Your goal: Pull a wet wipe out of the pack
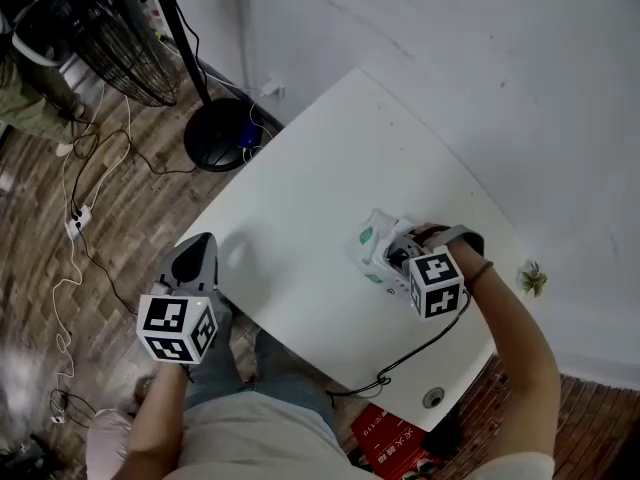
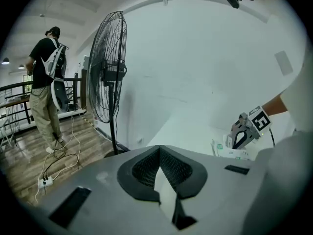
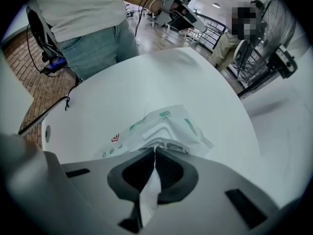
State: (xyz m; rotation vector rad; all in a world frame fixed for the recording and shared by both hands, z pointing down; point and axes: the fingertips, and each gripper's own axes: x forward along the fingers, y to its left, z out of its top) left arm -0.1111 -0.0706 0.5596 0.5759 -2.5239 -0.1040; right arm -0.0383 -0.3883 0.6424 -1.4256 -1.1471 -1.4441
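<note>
While the wet wipe pack [image 1: 372,248] lies on the white table [image 1: 300,198], at 4 o'clock from the table's middle in the head view, a wet wipe [image 3: 148,190] leading out of its opening is clenched between the jaws of the right gripper [image 3: 155,149]. The left gripper [image 1: 198,243] is held at 8 o'clock, past the table's edge, its jaws pressed together at the tips.

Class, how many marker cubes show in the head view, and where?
2. One cube on the left gripper by the table's left edge; one on the right gripper at the wipe pack.
</note>
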